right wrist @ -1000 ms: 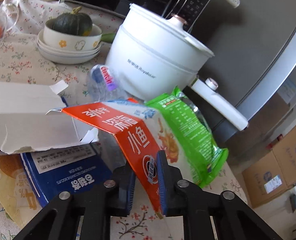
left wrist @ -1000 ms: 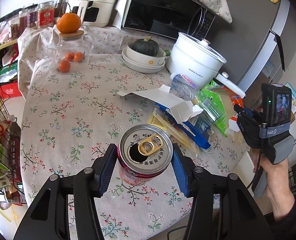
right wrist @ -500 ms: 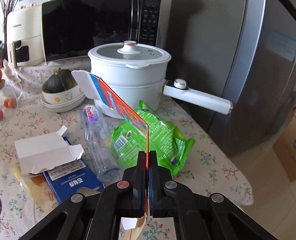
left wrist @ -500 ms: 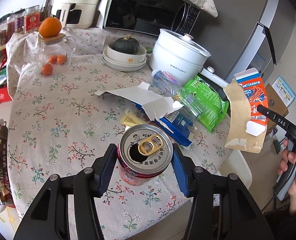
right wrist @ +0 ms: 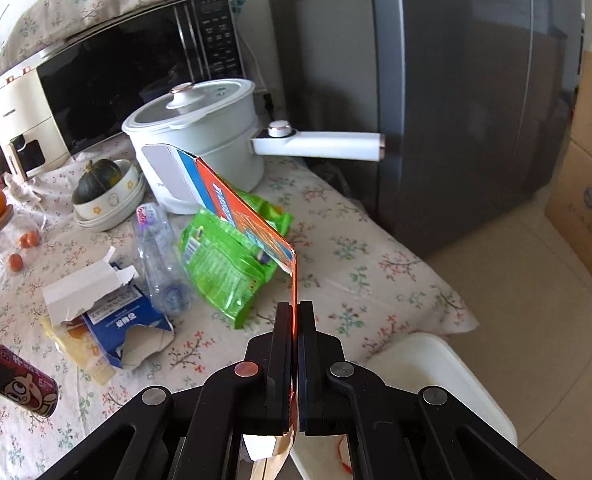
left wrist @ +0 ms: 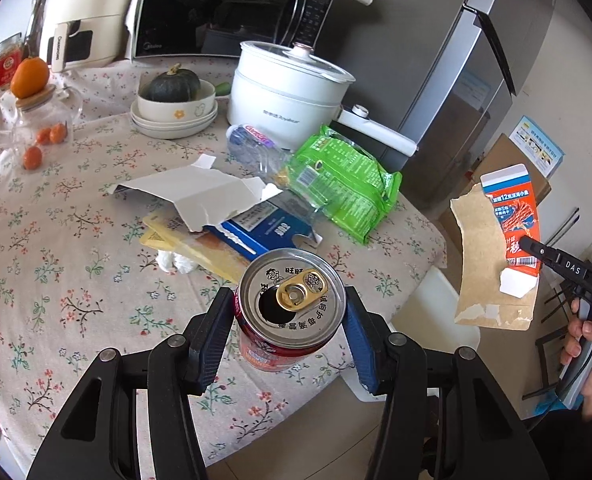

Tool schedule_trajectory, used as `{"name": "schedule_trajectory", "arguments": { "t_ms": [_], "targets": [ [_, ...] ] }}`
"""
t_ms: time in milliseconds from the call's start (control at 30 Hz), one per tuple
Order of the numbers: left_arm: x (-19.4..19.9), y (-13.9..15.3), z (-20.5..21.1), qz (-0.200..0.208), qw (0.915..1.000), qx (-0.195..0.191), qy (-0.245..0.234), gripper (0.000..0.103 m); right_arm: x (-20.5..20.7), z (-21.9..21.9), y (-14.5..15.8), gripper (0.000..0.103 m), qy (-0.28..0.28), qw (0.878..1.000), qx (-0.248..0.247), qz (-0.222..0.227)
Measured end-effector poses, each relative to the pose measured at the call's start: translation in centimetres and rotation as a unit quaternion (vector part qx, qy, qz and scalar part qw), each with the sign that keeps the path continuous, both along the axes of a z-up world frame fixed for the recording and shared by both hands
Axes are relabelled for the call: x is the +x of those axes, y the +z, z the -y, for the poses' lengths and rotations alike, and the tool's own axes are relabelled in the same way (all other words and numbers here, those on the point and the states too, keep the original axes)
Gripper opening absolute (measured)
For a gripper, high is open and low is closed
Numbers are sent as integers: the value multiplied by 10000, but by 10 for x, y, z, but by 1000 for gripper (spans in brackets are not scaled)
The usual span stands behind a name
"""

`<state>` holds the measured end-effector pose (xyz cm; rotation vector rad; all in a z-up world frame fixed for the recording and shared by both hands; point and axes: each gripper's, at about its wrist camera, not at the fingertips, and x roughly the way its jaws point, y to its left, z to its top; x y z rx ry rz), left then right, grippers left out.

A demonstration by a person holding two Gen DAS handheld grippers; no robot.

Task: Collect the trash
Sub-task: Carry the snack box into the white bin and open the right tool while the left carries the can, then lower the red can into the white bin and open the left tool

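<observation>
My left gripper (left wrist: 290, 312) is shut on an open red drink can (left wrist: 292, 308) and holds it above the table's front edge; the can also shows in the right wrist view (right wrist: 20, 380). My right gripper (right wrist: 295, 312) is shut on a flattened orange snack box (right wrist: 240, 208), held off the table's right side; the box also shows in the left wrist view (left wrist: 499, 248). On the floral tablecloth (left wrist: 56, 240) lie a green snack bag (left wrist: 343, 184), a crushed clear bottle (left wrist: 256, 144), a torn white and blue carton (left wrist: 216, 204) and a yellow wrapper (left wrist: 188, 244).
A white electric pot (left wrist: 288, 92) with a long handle, a bowl with a squash (left wrist: 172, 96), a microwave (left wrist: 224, 12) and a glass jar with oranges (left wrist: 36, 120) stand at the back. A grey fridge (right wrist: 455, 100) and cardboard boxes (right wrist: 591, 160) are right. A white bin (right wrist: 427, 372) stands below the table edge.
Both grippers have pulled back from the table. My right gripper lifted the orange box off the pile and carried it to the right. The can stays held in my left gripper.
</observation>
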<state>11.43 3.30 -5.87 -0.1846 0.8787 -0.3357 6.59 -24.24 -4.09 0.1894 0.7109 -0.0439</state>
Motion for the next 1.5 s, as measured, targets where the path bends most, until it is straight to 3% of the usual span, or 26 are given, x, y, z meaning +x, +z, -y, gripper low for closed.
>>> {"name": "schedule_trajectory", "arguments": {
  "t_ms": [500, 800, 967, 1067, 1100, 1133, 1200, 1500],
  "targets": [
    [-8, -8, 67, -34, 9977, 155, -663, 57, -34, 79, -68, 0, -621, 9932, 438, -881],
    [-12, -14, 88, -84, 9954, 243, -922, 57, -22, 99, -132, 0, -965, 9754, 870, -1781],
    [-14, -15, 104, -83, 9936, 257, -1101, 57, -21, 109, -151, 0, -1109, 9677, 1041, -2011],
    [-15, -16, 116, -75, 9920, 252, -1231, 57, -22, 117, -155, 5, -1230, 9639, 1166, -2052],
    [-14, -17, 121, -83, 9914, 240, -1283, 57, -23, 120, -157, 12, -1278, 9613, 1238, -2103],
    [-14, -18, 127, -89, 9907, 227, -1338, 57, -24, 124, -158, 26, -1333, 9584, 1312, -2155],
    [-14, -21, 140, -95, 9890, 205, -1462, 57, -28, 129, -158, 39, -1404, 9562, 1393, -2157],
    [-11, -47, 220, -185, 9777, 197, -2080, 57, -48, 135, -142, 46, -1264, 9670, 943, -1999]
  ]
}}
